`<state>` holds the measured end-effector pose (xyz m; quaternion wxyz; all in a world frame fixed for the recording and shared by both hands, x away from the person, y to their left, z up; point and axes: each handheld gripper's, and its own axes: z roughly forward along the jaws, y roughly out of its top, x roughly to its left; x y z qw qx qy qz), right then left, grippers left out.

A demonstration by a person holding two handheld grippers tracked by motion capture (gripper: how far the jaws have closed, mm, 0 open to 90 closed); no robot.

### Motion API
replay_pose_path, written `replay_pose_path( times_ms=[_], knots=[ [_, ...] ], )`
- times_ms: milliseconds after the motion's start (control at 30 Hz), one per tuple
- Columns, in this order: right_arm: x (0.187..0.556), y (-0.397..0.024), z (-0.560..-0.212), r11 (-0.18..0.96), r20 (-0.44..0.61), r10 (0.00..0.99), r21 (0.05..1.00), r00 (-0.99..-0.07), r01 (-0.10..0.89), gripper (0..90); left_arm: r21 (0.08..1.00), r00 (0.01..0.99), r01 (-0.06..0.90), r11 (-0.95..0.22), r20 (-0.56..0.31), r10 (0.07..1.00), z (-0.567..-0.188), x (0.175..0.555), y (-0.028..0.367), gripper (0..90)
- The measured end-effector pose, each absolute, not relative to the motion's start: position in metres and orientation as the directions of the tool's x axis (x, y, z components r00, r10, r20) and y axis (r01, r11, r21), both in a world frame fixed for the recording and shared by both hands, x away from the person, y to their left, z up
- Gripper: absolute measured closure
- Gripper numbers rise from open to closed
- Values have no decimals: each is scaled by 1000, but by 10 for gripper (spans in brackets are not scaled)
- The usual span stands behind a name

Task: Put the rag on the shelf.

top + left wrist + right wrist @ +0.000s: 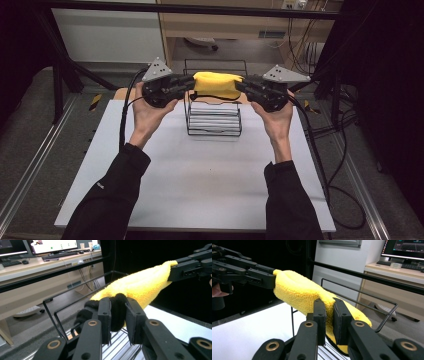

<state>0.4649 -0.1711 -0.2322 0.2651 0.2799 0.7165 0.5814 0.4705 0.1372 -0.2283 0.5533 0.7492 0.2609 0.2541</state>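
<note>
Yellow cloth point(217, 84): folded into a thick roll, held level in the air between both grippers, just above the wire rack point(213, 122) on the white table point(200, 185).
Left gripper point(189, 84): clenched on the cloth's left end; in the left gripper view its pads pinch a black-edged bunch of the fabric point(117, 312).
Right gripper point(242, 85): clamped tight on the right end point(328, 308), with folded layers squeezed between the pads.
Rack: black wire frame with grey slats in its floor, standing at the far middle of the table, directly under the cloth.
Risk, sag: the left grip looks to hold only a bunched edge; if that slips, the roll would unfold and hang from the right side alone.
Risk, snag: lowering unevenly could catch the cloth on the rack's top wire point(75, 288) and tip or drag the light frame.
Risk, miss: the roll looks about as wide as the rack, so an off-centre drop could leave an end draped over the side.
</note>
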Motion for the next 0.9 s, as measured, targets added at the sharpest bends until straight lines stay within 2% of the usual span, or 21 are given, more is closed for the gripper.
replay_pose_path(
  times_ms=[233,367,500,633,900],
  knots=[
    [464,-171,-238,185,-63,698,978,-713,95,825,955,749,160,-249,47,661,-215,469,148,681],
    [465,-171,-243,200,-72,691,975,-720,94,824,966,736,167,-199,12,676,-197,469,155,680],
    [465,-170,-245,211,-78,685,973,-724,95,822,960,730,209,-185,-27,683,-185,478,148,781],
    [465,-171,-245,211,-75,682,973,-728,97,819,938,738,256,-232,-35,674,-189,487,133,874],
    [465,-173,-249,238,-82,669,965,-739,108,806,905,746,285,-314,-4,666,-208,493,120,896]
  ],
)
